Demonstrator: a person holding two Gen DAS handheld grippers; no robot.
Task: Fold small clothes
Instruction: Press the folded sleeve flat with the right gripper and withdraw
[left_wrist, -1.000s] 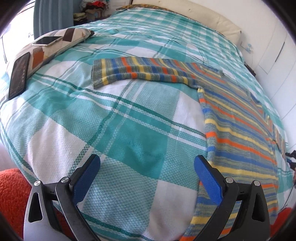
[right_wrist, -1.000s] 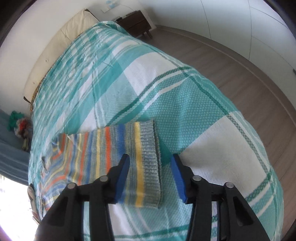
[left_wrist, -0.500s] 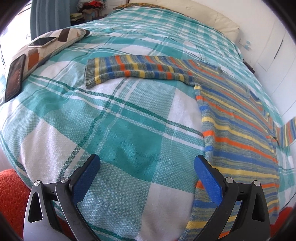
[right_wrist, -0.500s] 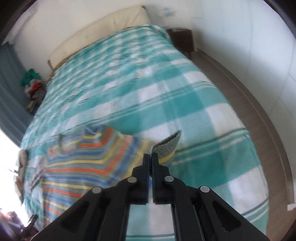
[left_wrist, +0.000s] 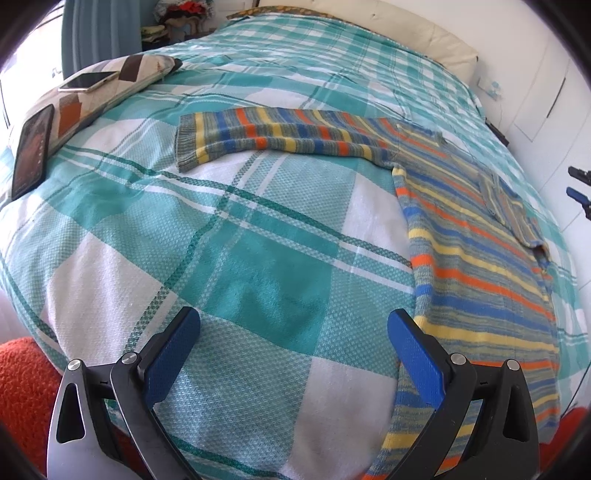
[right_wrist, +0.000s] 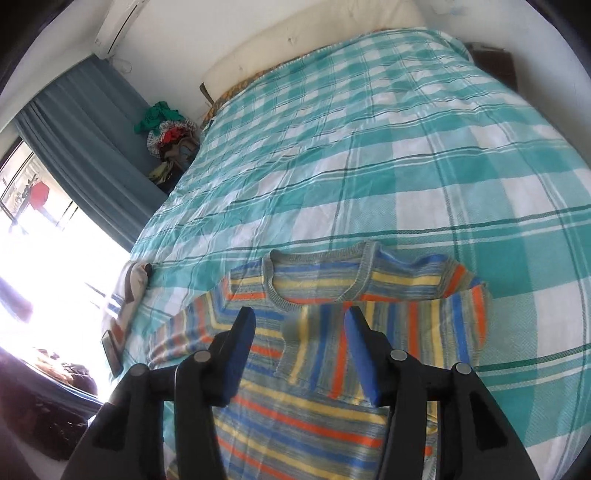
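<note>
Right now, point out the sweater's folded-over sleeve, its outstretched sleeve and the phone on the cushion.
folded-over sleeve (right_wrist: 399, 325), right wrist view, on the striped cloth lying across the chest.
outstretched sleeve (left_wrist: 280, 134), left wrist view, mid-length of the sleeve.
phone (left_wrist: 88, 80), left wrist view, middle of its face.

The striped sweater (right_wrist: 388, 325) beyond the right gripper's fingers (right_wrist: 236, 350) is soft matt knit with ribbed edging. The plaid bedspread (left_wrist: 258, 266) between the left gripper's fingers (left_wrist: 173, 354) is coarse woven cloth. The blue pads look finely textured, the black frames matt plastic with shiny metal rivets.
</note>
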